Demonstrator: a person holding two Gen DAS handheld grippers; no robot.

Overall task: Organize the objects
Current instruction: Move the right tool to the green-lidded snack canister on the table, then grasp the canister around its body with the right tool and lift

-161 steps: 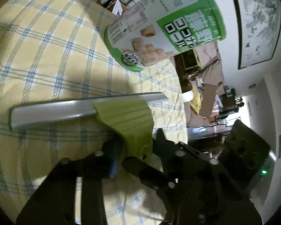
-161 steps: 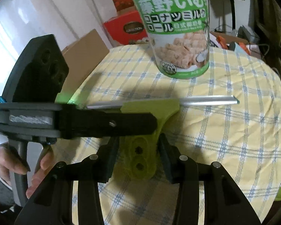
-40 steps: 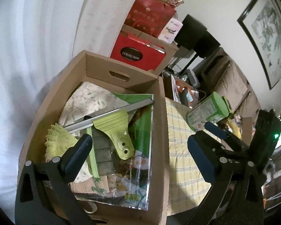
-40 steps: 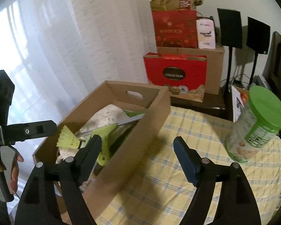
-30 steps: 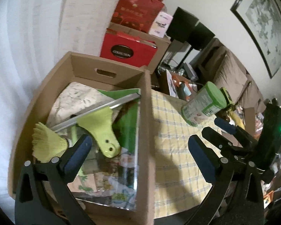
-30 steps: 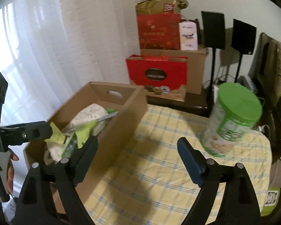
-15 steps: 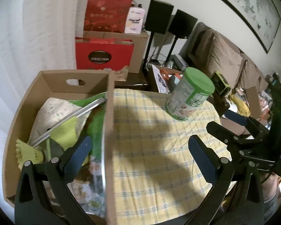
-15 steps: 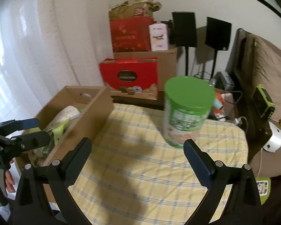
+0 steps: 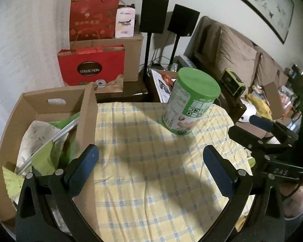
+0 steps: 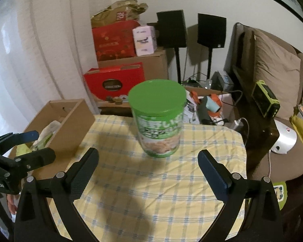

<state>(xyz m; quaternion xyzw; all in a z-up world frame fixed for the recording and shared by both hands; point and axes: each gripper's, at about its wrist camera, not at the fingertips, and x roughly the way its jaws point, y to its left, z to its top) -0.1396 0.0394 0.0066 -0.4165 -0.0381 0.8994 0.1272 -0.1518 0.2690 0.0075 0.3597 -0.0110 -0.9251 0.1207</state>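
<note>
A green-lidded snack can [image 9: 188, 102] stands upright on the yellow checked tablecloth [image 9: 143, 161]; it also shows in the right wrist view [image 10: 158, 119]. A cardboard box [image 9: 86, 109] sits at the table's left and holds a green squeegee [image 9: 44, 151] with a metal bar, among other items. My left gripper [image 9: 151, 162] is open and empty above the cloth, beside the box. My right gripper [image 10: 147, 166] is open and empty, facing the can from a short distance. The box shows in the right view [image 10: 74, 125].
Red gift boxes [image 9: 91, 68] and a brown carton stand behind the table. Two black speakers [image 10: 192, 30] on stands are at the back. A brown sofa [image 10: 272, 76] is on the right. The other gripper shows at the right edge of the left view [image 9: 272, 141].
Both grippers let go of the squeegee, which now lies in the box. Both have swung right from the box toward the can and stay open.
</note>
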